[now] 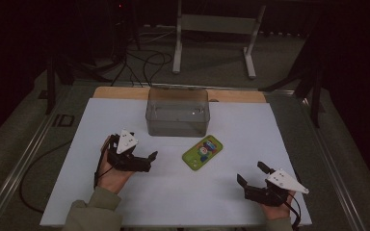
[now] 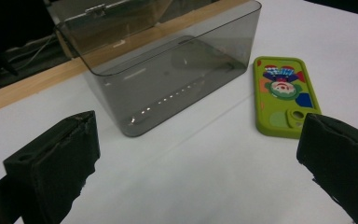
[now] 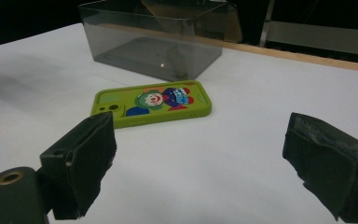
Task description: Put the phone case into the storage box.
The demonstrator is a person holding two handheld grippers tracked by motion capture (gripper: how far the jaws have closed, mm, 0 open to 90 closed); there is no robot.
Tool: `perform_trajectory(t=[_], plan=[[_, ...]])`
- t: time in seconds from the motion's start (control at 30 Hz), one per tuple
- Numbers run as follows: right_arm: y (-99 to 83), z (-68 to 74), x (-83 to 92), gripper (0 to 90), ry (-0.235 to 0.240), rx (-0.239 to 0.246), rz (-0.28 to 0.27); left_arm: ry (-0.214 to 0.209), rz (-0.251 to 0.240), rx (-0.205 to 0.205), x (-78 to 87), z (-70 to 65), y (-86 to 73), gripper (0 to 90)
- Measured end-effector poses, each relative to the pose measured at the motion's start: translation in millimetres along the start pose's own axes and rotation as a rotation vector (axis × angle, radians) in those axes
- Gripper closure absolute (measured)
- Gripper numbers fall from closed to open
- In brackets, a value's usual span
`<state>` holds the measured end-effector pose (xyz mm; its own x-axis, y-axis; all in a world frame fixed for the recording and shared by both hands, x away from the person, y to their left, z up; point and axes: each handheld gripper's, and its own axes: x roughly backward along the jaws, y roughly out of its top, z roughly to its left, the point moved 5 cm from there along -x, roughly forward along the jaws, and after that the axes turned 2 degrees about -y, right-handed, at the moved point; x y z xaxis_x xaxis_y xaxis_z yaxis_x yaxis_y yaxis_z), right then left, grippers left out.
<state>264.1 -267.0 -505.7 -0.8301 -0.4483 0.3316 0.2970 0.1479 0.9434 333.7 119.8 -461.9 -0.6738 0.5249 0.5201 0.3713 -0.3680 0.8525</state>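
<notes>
Both pairs of fingers stand spread wide with nothing between them: the left gripper (image 1: 145, 159) hovers over the near-left part of the white counter (image 1: 125, 202), and the right gripper (image 1: 253, 176) sits low at the near-right. In the left gripper view, one black padded finger (image 2: 58, 161) rises at the left edge and the other at the right, bare white counter between them. The right gripper view shows the same wide gap between its own fingers (image 3: 81, 158).

Between the two grippers, a little farther away, the green phone case (image 1: 202, 152) lies flat on the counter, touched by neither gripper. The high view gives its place, just near and right of the smoky clear box (image 1: 177, 111), with a small gap between them. The gripper views add what the high view blurs: a cartoon clown-like figure printed on the case (image 3: 154, 103) and a camera cut-out at one end (image 2: 294, 114).

That box (image 2: 168, 79) stands at the far middle of the counter with its lid tilted up at the back. Through its tinted walls, the floor of the box (image 3: 158, 56) looks empty, though reflections make this hard to be sure of. Beyond it runs a bare wooden strip (image 1: 120, 92) of the counter edge.
</notes>
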Motion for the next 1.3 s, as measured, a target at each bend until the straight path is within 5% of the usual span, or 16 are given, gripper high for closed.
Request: perform_trajectory(t=[0.77, 1.3], plan=[[-0.4, 0.1, -1.0, 9.4, -0.001, 0.001, 0.005, -0.044, 0.121, -0.056, -42.3, -16.2, 18.5, 0.0], [-0.1, -0.5, -0.5, 9.4, -0.002, -0.002, 0.002, -0.075, 0.179, -0.048, -72.5, -23.0, 29.8, 0.0]])
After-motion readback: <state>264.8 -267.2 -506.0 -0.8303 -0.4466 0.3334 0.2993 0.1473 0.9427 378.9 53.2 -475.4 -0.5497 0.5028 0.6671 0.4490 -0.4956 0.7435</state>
